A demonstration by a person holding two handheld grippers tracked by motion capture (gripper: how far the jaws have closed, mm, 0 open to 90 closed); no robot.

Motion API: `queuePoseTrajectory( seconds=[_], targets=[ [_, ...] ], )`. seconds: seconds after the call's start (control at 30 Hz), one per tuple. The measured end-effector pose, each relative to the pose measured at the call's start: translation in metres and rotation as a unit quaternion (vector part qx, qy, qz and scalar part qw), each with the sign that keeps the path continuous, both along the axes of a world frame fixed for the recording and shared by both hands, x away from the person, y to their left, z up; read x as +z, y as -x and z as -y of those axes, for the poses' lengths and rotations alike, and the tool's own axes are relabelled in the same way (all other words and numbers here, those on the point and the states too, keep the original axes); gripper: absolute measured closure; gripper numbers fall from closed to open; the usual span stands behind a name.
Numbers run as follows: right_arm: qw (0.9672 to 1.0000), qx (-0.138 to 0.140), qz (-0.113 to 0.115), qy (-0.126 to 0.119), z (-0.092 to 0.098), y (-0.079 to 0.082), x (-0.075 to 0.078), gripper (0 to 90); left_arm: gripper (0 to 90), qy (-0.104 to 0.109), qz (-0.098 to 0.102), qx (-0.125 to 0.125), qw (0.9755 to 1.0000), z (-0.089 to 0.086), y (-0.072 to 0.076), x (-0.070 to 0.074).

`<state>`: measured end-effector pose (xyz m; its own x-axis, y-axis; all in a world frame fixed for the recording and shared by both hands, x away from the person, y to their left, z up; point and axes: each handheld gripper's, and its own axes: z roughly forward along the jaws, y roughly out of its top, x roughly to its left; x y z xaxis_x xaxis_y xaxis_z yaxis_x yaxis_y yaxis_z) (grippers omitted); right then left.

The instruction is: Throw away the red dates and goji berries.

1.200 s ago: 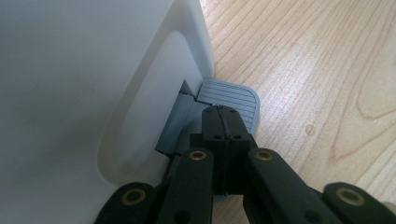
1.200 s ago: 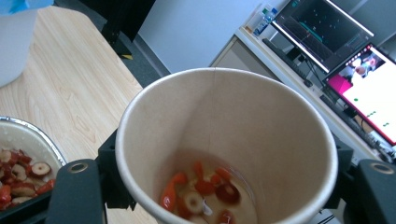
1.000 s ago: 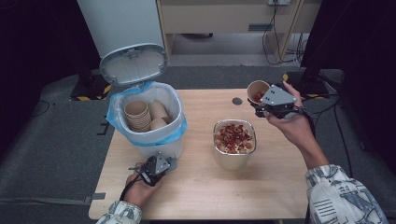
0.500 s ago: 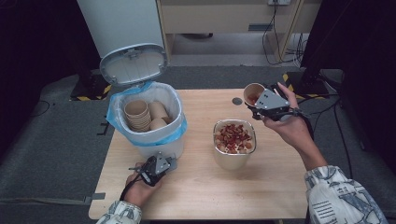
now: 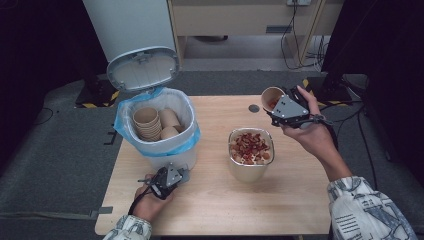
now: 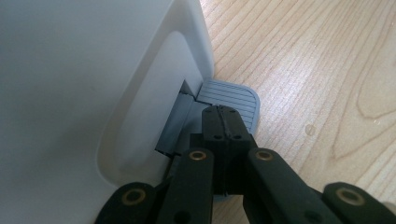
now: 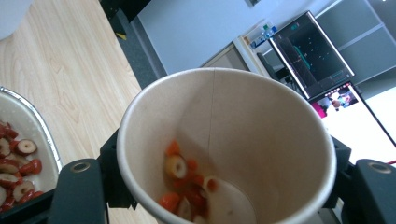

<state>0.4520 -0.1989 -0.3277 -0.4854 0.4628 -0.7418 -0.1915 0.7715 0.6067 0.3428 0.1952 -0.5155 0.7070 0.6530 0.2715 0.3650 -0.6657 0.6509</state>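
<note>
In my right gripper (image 5: pixel 276 102), raised over the table's far right, is a brown paper cup (image 5: pixel 270 95), tipped toward the left. The jaws are shut on its sides. The right gripper view looks into the cup (image 7: pixel 261 121), where a few red and orange fruit slices (image 7: pixel 184 184) lie. A metal bowl (image 5: pixel 248 170) of the same red slices stands below and left of the cup. My left gripper (image 5: pixel 181 174) is shut, its tips (image 6: pixel 224 114) resting on the grey foot pedal (image 6: pixel 233 95) of a white bin (image 5: pixel 165 157) whose lid (image 5: pixel 143 68) stands open.
The bin has a blue liner (image 5: pixel 125 125) and holds stacked paper cups (image 5: pixel 146 123). A small dark disc (image 5: pixel 254 108) lies on the wooden table (image 5: pixel 295 190) near the far edge. Monitors (image 7: pixel 322 56) stand beyond the table in the right gripper view.
</note>
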Motion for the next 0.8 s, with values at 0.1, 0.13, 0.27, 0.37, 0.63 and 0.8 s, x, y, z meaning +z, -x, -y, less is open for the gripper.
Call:
queuePoseTrajectory(
  seconds=[0.1,0.13,0.27,0.37,0.63,0.8],
  targets=[
    [1.0000,-0.003,0.006,0.005,0.001,-0.002,0.001,29.6,89.6,0.000,0.000,0.000,1.0000,0.000,0.000,0.000],
    [1.0000,-0.004,0.008,0.005,0.001,-0.003,0.002,29.6,89.6,-0.002,0.002,-0.001,1.0000,0.000,0.000,0.000],
    [0.9999,-0.001,0.013,0.005,0.001,-0.009,0.008,29.6,89.6,0.000,0.001,0.000,1.0000,0.000,0.000,0.000],
    [0.9998,0.002,0.020,0.008,-0.001,-0.013,0.012,29.6,89.6,0.000,0.001,0.000,1.0000,0.000,0.000,0.000],
    [0.9993,0.007,0.033,0.016,-0.002,-0.022,0.027,29.5,89.6,0.002,0.000,-0.001,1.0000,-0.001,0.000,0.000],
    [0.9982,0.014,0.046,0.035,-0.006,-0.017,0.032,29.5,89.6,0.002,0.000,0.000,1.0000,0.000,0.000,0.000]
  ],
)
